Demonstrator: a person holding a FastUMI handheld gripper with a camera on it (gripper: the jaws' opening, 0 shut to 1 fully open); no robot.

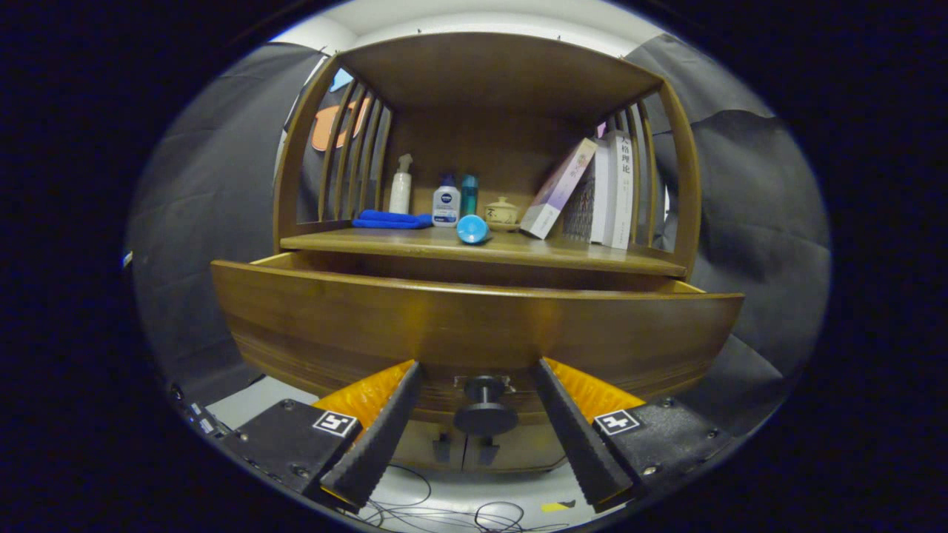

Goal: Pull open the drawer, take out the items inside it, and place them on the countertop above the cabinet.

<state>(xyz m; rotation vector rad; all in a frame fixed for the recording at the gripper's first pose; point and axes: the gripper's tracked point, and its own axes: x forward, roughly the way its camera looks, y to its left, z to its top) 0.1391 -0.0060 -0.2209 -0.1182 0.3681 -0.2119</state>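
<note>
The wooden drawer point(474, 326) stands pulled out from the cabinet, its front panel wide and close ahead of me. Its dark round knob point(485, 414) sits between my two fingers, touching neither. My gripper point(478, 370) is open, one finger on each side of the knob. The drawer's inside is hidden behind its front panel. Above it lies the countertop point(563, 253), where a blue round item point(472, 229) rests near the front edge.
On the countertop stand a white spray bottle point(401, 186), a white-and-blue bottle point(446, 203), a teal bottle point(469, 194), a small lidded pot point(501, 212), a blue cloth point(391, 219) and leaning books point(592, 194). Cables point(459, 511) lie on the floor below.
</note>
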